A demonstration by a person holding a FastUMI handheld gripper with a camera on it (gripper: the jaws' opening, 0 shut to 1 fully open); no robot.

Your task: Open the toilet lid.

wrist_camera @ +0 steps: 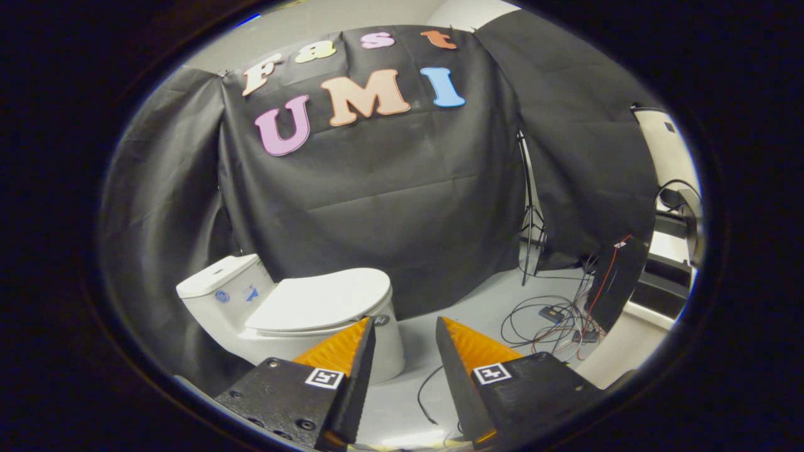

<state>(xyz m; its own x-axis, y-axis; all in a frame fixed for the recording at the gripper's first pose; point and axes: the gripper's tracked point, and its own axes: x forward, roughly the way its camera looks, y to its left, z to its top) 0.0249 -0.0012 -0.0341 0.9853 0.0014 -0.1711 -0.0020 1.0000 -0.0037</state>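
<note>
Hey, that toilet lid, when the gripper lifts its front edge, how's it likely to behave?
The toilet lid looks like a rigid, glossy shell, so it should probably swing up stiffly about its back edge by the tank instead of bending. Its smooth surface may be slippery. The hand-held gripper is open, short of the lid.

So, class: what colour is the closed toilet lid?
White, clearest in the gripper view: the toilet lid lies beyond the open claw.

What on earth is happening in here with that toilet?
A person is holding a two-fingered claw and aiming to lift the toilet lid. The lid is down, flat on the toilet. The claw is open, its fingers apart and holding nothing, with the toilet just ahead. Cables lie on the floor beyond.
</note>
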